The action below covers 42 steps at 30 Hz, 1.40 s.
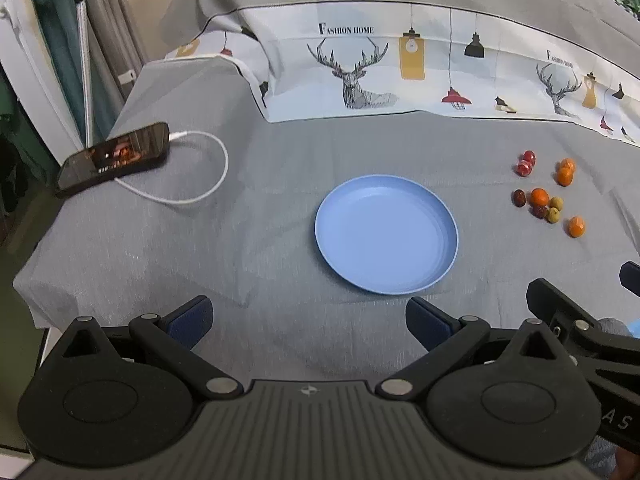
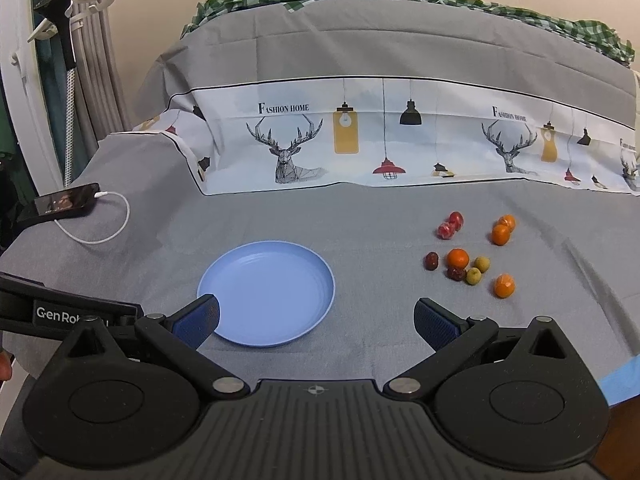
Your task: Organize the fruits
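An empty blue plate (image 1: 386,236) (image 2: 266,292) lies on the grey cloth. To its right lies a loose group of small fruits: several oranges (image 2: 457,258) (image 1: 539,197), two green fruits (image 2: 482,264) (image 1: 556,202), dark red ones (image 2: 431,261) (image 1: 519,197) and two bright red ones (image 2: 451,225) (image 1: 526,163). My left gripper (image 1: 308,322) is open and empty, near the plate's front edge. My right gripper (image 2: 316,322) is open and empty, in front of the plate and short of the fruits. It also shows at the right edge of the left wrist view (image 1: 576,320).
A phone (image 1: 114,156) (image 2: 66,202) with a white charging cable (image 1: 192,196) lies at the far left of the cloth. A printed deer cloth (image 2: 360,148) rises behind the work area. A pole and curtain (image 2: 68,80) stand at the left.
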### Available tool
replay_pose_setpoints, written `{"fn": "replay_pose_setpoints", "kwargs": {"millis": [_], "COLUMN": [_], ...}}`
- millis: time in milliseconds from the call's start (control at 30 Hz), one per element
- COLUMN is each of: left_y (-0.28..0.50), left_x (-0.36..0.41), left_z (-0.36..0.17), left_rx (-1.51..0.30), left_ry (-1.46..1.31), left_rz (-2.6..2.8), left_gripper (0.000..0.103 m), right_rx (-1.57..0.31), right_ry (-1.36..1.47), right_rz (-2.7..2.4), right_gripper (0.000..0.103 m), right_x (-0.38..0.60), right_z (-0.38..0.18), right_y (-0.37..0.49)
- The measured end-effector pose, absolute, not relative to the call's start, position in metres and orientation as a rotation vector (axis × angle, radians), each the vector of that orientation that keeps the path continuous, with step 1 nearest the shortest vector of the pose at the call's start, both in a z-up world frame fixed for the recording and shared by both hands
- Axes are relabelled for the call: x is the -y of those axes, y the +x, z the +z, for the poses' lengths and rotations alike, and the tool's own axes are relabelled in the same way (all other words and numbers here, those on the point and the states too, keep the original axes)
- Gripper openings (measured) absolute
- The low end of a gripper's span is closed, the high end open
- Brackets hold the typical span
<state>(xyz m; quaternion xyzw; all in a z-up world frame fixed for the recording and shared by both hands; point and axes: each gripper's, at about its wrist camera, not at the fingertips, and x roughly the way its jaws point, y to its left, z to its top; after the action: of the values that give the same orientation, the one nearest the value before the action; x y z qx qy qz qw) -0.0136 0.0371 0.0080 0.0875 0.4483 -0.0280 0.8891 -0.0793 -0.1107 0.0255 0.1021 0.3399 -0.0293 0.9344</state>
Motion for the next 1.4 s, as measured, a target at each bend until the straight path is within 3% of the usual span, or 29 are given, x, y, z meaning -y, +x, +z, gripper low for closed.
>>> {"fn": "replay_pose_setpoints", "kwargs": {"millis": [1400], "left_y": [-0.013], "left_x": [-0.027], "left_z": [0.006], "left_rx": [-0.938], "left_ry": [0.243], "left_rz": [-0.027], "left_gripper": [0.103], "right_rx": [-0.704], "right_ry": [0.265], "right_rz": [-0.037], "right_gripper": [0.103], "right_x": [0.118], "right_z": [0.020], "right_y": [-0.078]}}
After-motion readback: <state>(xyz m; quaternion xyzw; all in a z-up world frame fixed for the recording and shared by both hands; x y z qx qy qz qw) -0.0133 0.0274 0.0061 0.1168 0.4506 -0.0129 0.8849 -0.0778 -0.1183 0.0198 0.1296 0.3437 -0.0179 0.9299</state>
